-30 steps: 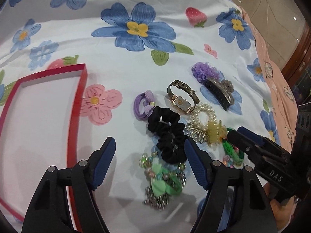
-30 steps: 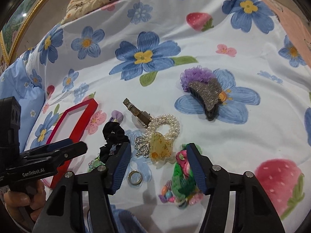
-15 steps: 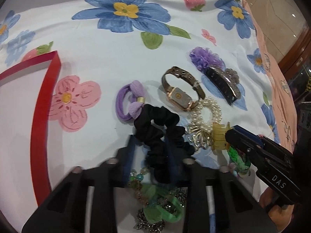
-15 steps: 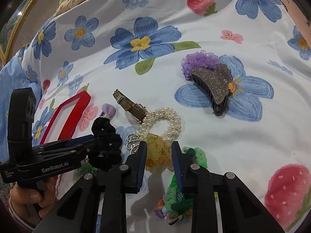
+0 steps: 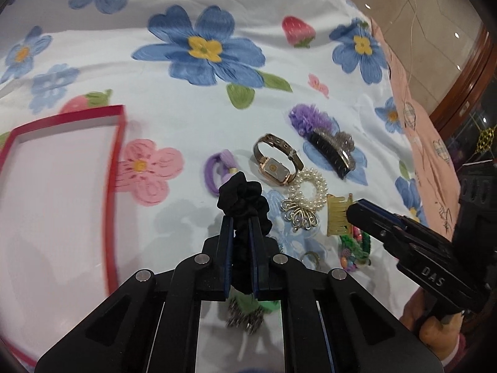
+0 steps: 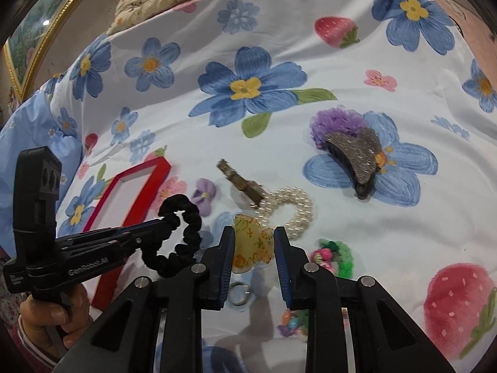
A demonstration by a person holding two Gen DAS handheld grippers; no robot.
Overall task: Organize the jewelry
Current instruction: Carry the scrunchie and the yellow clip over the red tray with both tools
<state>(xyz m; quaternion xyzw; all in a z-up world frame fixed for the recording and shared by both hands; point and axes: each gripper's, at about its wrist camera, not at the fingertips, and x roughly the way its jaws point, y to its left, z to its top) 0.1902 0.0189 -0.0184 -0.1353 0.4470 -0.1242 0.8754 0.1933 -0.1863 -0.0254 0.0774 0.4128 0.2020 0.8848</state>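
- Left gripper [image 5: 240,220]: jaws have just been closing and now stand narrow, clamped on the black scrunchie [image 5: 243,197], which hangs as a loop off the bedsheet in the right wrist view.
- Right gripper [image 6: 253,242]: jaws narrowed within the last second, pads pressing both sides of the yellow hair claw [image 6: 251,245]; the claw sits lifted between them, just in front of the pearl bracelet [image 6: 295,211].
- Red box [image 5: 113,183]: open, white inside, on the floral bedsheet [image 5: 186,118] to the left of the accessories.
- Purple hair tie [image 5: 217,168]: on the sheet, just beyond the scrunchie.
- Watch [image 5: 275,163]: gold-toned with a rectangular face, between the purple hair tie and the pearl bracelet, touching the bracelet.
- Dark hair claw [image 6: 357,158]: glittery, lying against a purple fabric flower [image 6: 335,124], apart from the rest.
- Green braided tie with beads [image 6: 338,255]: on the sheet right of the right gripper.
- Small ring [image 6: 237,295]: on the sheet under the right gripper.
- A hand [image 6: 49,314] holds the left gripper's handle.
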